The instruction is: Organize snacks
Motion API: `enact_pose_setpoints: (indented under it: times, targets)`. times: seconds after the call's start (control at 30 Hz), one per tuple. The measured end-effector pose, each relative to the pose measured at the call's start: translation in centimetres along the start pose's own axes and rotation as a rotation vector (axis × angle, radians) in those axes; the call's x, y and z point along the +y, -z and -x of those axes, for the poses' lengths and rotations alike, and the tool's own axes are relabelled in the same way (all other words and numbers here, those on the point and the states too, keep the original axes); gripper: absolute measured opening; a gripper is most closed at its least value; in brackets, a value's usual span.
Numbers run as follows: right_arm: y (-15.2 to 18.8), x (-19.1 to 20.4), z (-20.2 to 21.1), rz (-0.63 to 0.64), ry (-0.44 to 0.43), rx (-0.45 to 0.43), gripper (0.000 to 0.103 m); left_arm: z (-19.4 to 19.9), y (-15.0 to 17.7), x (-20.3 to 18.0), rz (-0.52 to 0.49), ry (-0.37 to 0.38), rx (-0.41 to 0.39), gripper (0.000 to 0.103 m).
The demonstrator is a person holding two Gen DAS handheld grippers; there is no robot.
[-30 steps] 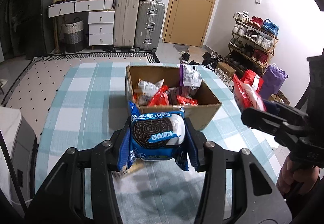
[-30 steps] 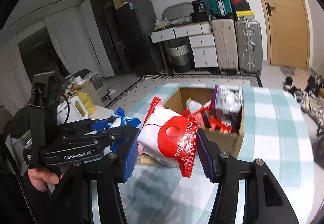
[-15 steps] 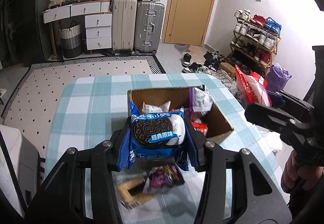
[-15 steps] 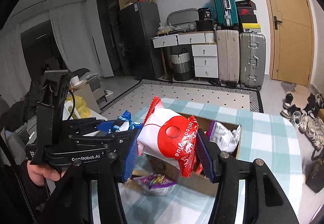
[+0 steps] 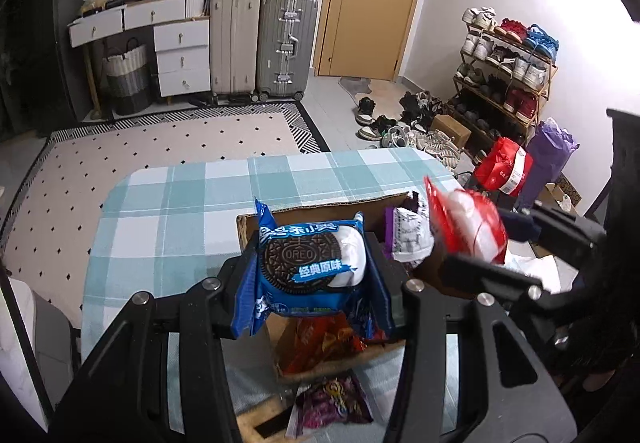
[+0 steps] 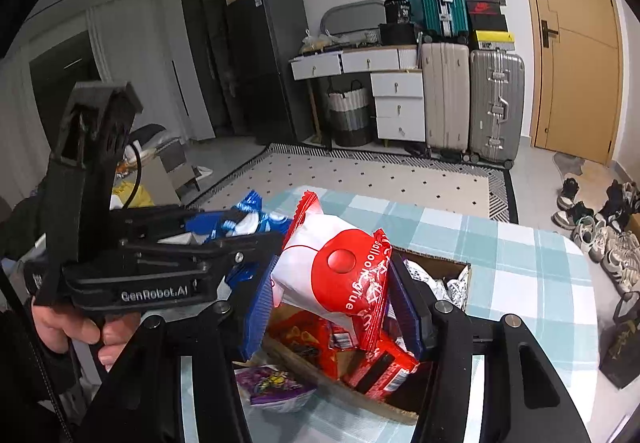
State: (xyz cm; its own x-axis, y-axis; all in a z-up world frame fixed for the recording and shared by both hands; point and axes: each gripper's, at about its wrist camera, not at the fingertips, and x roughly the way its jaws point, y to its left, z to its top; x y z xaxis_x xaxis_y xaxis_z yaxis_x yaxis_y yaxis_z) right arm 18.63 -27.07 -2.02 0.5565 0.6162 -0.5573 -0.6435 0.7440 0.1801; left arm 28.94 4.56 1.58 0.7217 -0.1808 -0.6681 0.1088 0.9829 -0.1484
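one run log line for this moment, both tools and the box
left tool: shut on oreo pack | right tool: shut on red-white pack | both above cardboard box | purple packet on table outside box

The blue Oreo packet (image 5: 312,267) stands upright, face to the camera, pinched at both sides above the near left part of the cardboard box (image 5: 320,209). The red-and-white snack bag (image 6: 340,275), tilted with its red crimped top leaning left, is pinched likewise above the same box. Inside the box lie red packets (image 6: 360,359) at the near end and a white-and-purple packet (image 5: 408,235) standing at the far right. A purple packet (image 5: 332,403) lies flat on the table just outside the box's near wall.
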Motion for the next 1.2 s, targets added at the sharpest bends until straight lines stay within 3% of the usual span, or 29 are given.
enact_pose_setpoints:
  times: [0.43,0.5,0.6,0.67,1.07,1.2]
  targets:
    - [1.5,-4.3,-6.0,-0.011,0.028,0.065,0.056,-7.8,-1.1,1.2,0.012,0.085,0.081,0.045]
    - [1.6,-4.6,-6.5,0.004,0.045,0.054,0.062,-8.5,-1.1,1.3,0.013,0.097,0.09,0.045]
    - [1.8,-4.5,-6.6,0.035,0.09,0.035,0.08,-9.3,-1.3,1.5,0.02,0.11,0.105,0.052]
    - [1.9,-4.6,-6.3,0.043,0.096,0.029,0.082,-9.2,-1.2,1.6,0.021,0.106,0.096,0.057]
    - [2.3,-4.3,-2.3,0.02,0.088,-0.025,0.088,-4.6,0.0,1.2,0.028,0.048,0.053,0.063]
    - [2.4,-3.4,-0.7,0.02,0.083,-0.043,0.089,-2.2,0.5,1.1,0.032,0.019,0.028,0.073]
